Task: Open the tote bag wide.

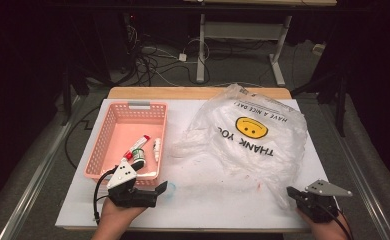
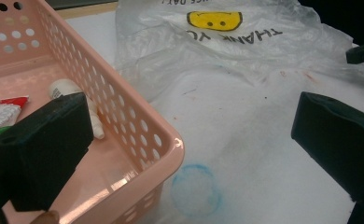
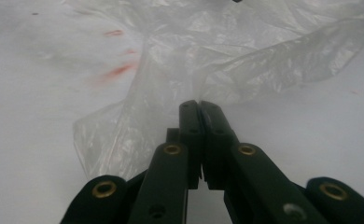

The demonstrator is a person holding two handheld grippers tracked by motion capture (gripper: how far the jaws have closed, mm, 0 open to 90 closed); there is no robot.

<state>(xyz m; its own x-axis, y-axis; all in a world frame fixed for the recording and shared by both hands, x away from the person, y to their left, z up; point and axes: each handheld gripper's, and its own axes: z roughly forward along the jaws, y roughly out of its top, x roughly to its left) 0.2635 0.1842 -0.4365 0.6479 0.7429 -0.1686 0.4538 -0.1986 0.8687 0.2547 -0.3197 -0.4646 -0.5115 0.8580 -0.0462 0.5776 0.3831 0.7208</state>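
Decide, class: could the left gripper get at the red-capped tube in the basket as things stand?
Probably yes. The left gripper is open beside the pink basket, which has no lid, and the tube lies uncovered.

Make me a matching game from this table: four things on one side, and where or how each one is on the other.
Things:
1. bag
2. basket
3. left tool
4. right tool

States:
A. pink, with tubes lying in it
B. jaws wide apart, beside the basket's near corner
C. clear plastic with a yellow smiley, spread on the right
D. jaws shut at the bag's edge

Pairs: 1-C, 2-A, 3-B, 4-D
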